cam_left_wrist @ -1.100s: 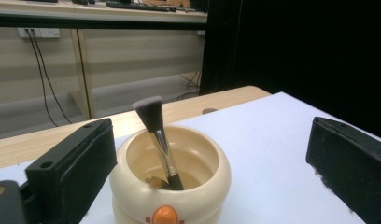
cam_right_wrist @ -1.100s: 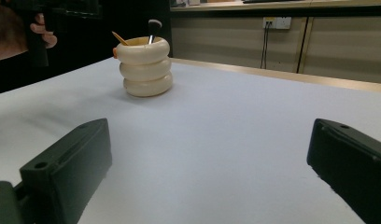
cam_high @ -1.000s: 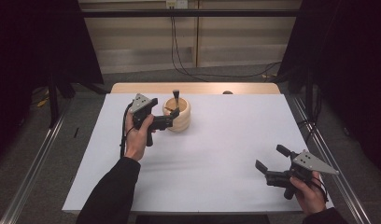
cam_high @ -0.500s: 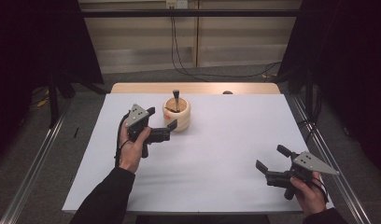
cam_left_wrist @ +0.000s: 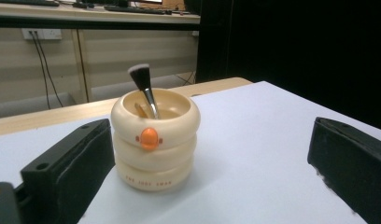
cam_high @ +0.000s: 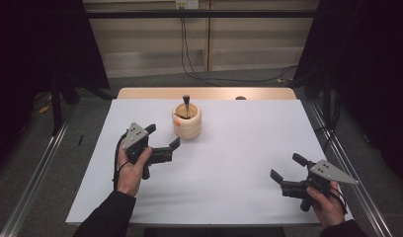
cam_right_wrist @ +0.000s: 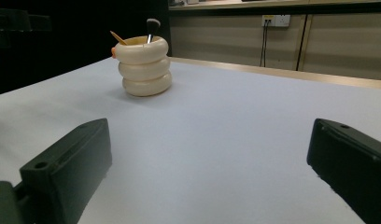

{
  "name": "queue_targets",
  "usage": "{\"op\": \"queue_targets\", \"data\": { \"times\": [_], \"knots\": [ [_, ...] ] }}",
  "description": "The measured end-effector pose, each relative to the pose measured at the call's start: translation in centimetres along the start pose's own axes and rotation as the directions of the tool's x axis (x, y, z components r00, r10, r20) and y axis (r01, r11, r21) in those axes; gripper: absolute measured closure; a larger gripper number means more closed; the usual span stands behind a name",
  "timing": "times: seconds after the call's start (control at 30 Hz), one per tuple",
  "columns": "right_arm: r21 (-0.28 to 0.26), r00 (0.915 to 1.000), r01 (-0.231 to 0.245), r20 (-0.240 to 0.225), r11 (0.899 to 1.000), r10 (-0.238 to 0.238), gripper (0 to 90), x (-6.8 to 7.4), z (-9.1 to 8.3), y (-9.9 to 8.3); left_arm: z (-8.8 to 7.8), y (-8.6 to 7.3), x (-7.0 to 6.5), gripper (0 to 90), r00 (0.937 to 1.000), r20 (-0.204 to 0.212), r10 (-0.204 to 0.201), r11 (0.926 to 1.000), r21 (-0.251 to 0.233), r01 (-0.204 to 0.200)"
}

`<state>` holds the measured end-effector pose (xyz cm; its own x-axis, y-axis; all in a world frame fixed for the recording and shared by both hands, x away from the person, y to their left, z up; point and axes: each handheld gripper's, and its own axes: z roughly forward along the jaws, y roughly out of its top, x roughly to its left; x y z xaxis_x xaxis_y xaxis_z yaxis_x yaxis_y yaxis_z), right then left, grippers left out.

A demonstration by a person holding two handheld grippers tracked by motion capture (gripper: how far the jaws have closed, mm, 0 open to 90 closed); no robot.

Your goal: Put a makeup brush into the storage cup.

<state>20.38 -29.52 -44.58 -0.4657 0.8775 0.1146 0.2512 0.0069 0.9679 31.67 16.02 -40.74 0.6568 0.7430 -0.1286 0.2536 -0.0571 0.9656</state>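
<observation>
High view: cream ringed holder [cam_high: 187, 122] with brush [cam_high: 186, 102], white table [cam_high: 229, 168]; left gripper [cam_high: 162, 138] and right gripper [cam_high: 284, 169] fingers released.

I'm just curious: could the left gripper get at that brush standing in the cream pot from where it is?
Probably yes. The left gripper is beside the pot, jaws open, and the brush sticks up above the rim with nothing between.
</observation>
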Motion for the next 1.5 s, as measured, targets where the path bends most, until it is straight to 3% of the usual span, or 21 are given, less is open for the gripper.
{"op": "queue_targets", "data": {
  "times": [0.17,0.27,0.3,0.47,0.57,0.7,0.9,1.07,1.13,1.17,1.3,1.4,1.47,1.5],
  "knots": [
    [-0.001,1.0,0.002,0.001,1.0,-0.002,0.0,0.0,0.0,0.0,-1.6,-0.2,-0.4,0.6,0.9984,0.005,0.056,0.9974,-0.047,-0.055],
    [0.002,1.0,0.001,-0.001,1.0,-0.001,0.0,0.0,0.0,0.0,-2.4,-0.4,-0.7,0.5,0.999,-0.01,0.044,0.9972,-0.06,-0.044],
    [0.003,1.0,0.003,0.003,1.0,-0.004,0.0,-0.1,0.0,0.0,-2.6,-0.5,-0.6,0.5,0.9995,0.002,0.031,0.9974,-0.065,-0.031],
    [0.004,1.0,-0.002,0.0,1.0,0.002,0.0,0.0,0.0,0.0,-3.5,-1.3,-0.7,0.3,0.9997,0.005,0.024,0.9991,-0.036,-0.023],
    [0.001,1.0,-0.003,0.003,1.0,0.003,0.0,0.0,0.0,0.0,-4.2,-2.0,-1.2,0.3,0.998,0.014,0.062,0.998,-0.013,-0.062],
    [0.004,1.0,-0.001,0.001,1.0,0.001,0.0,0.0,0.0,0.0,-5.3,-2.7,-1.6,0.6,0.9971,0.028,0.071,0.9975,-0.011,-0.07],
    [0.005,1.0,-0.007,0.005,1.0,0.007,0.0,0.0,0.0,0.0,-7.0,-3.3,-1.5,0.5,0.9974,-0.02,0.069,0.9975,-0.011,-0.07],
    [0.007,1.0,-0.005,0.005,1.0,0.005,0.0,0.0,0.0,0.0,-8.6,-4.2,-1.9,1.1,0.9989,-0.018,0.044,0.9988,-0.019,-0.044],
    [0.002,0.9997,-0.02,0.011,1.0,0.02,0.0,0.0,-0.1,0.0,-9.2,-4.5,-2.3,0.7,0.9986,-0.016,0.05,0.9985,-0.023,-0.05],
    [0.01,1.0,-0.009,0.004,1.0,0.009,0.0,-0.1,-0.2,0.0,-9.4,-4.6,-2.3,0.8,0.9967,-0.036,0.073,0.9971,-0.02,-0.073],
    [0.01,1.0,0.007,0.003,1.0,-0.007,0.0,0.0,-0.2,0.0,-9.8,-5.2,-1.9,0.4,0.9955,-0.063,0.071,0.9973,-0.013,-0.072],
    [0.012,0.9999,0.012,0.01,1.0,-0.012,0.1,0.0,-0.2,0.0,-10.0,-5.3,-1.4,1.0,0.9978,-0.043,0.052,0.9987,-0.002,-0.052],
    [0.0,0.9998,-0.004,0.018,1.0,0.004,0.0,0.0,-0.1,0.0,-10.1,-5.2,-1.3,0.7,0.9957,-0.049,0.078,0.9969,-0.001,-0.079],
    [-0.002,0.9997,-0.008,0.021,1.0,0.009,0.0,0.0,-0.1,0.0,-10.1,-5.2,-1.3,0.7,0.997,-0.055,0.055,0.9983,-0.015,-0.056]
  ]
}}
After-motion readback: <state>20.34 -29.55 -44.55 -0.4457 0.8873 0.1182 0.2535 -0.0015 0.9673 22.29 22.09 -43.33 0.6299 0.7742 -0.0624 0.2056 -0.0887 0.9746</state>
